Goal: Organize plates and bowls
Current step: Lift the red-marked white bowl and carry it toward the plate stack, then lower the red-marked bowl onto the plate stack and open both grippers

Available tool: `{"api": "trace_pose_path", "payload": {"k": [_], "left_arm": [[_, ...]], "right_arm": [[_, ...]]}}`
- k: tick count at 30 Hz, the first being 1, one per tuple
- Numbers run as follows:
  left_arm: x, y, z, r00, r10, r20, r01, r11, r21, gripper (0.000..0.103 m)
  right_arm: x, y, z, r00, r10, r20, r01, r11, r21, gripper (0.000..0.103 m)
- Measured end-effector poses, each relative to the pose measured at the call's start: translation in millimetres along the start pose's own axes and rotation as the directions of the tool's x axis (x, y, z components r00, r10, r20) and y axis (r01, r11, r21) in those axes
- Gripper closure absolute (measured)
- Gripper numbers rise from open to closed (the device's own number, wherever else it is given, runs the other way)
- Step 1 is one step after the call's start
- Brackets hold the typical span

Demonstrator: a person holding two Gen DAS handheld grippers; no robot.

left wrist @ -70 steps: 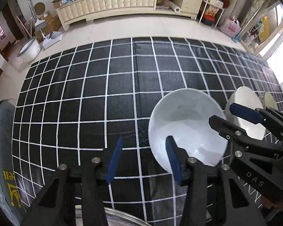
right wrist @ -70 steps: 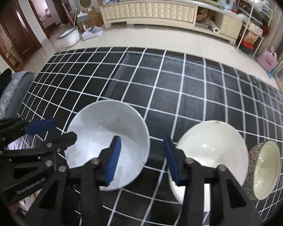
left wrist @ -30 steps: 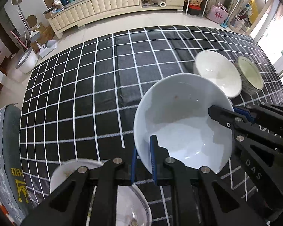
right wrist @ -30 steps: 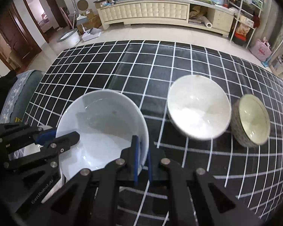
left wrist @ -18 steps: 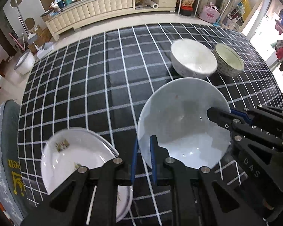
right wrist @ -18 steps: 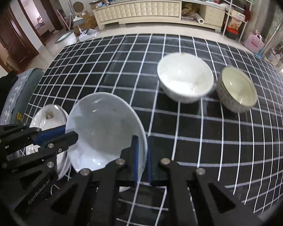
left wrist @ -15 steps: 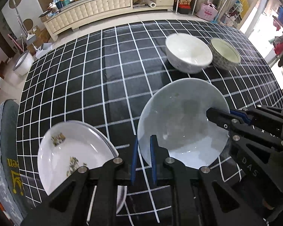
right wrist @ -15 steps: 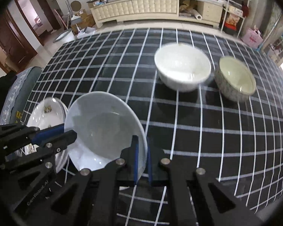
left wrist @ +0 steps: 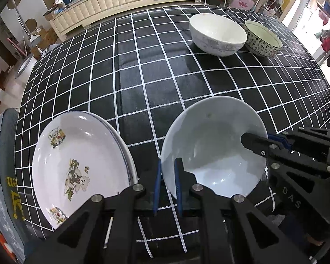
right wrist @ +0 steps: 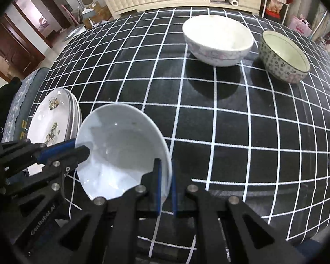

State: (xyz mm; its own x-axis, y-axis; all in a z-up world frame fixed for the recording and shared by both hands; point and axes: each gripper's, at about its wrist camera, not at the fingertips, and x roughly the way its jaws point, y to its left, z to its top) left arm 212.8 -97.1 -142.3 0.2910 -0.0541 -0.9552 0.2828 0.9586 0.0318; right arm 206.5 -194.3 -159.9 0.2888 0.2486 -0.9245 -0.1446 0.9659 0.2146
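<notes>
Beneath both grippers, the checked surface (left wrist: 143,70) carries stacked plates (left wrist: 77,167) left of the left gripper (left wrist: 166,187), 2 bowls (right wrist: 217,39) far ahead. Between them, the pale bowl (left wrist: 211,160) is pinched at opposite rims by left and right gripper (right wrist: 165,187).

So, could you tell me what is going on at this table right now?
A person is tidying dishes with two handheld grippers. The left gripper and right gripper are both clamped on opposite rims of one plain white dish, beside a stack of decorated plates. A white bowl and a patterned bowl sit at the far side of the checked tablecloth.
</notes>
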Motion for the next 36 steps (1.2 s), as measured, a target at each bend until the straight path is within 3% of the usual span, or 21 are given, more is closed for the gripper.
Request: {"api": "trace_pose_path", "payload": {"k": [14, 21, 36], "left_arm": [[12.3, 4.2, 16.3, 1.0, -0.005, -0.019, 0.005, 1.0, 0.005, 0.093], [7.8, 18.0, 17.7, 0.999, -0.041, -0.019, 0.04, 0.998, -0.058, 0.091], [-50.5, 19.5, 39.8, 0.995, -0.015, 0.101, 0.018, 0.999, -0.027, 0.091]], "right_arm": [[14.1, -11.1, 12.4, 0.998, 0.033, -0.045, -0.032, 0.999, 0.033, 0.092], [7.3, -19.2, 11.7, 0.998, 0.037, -0.058, -0.033, 0.997, 0.063, 0.091], [-58.2, -25.1, 37.7, 0.996, -0.045, 0.076, 0.043, 0.999, 0.034, 0.091]]}}
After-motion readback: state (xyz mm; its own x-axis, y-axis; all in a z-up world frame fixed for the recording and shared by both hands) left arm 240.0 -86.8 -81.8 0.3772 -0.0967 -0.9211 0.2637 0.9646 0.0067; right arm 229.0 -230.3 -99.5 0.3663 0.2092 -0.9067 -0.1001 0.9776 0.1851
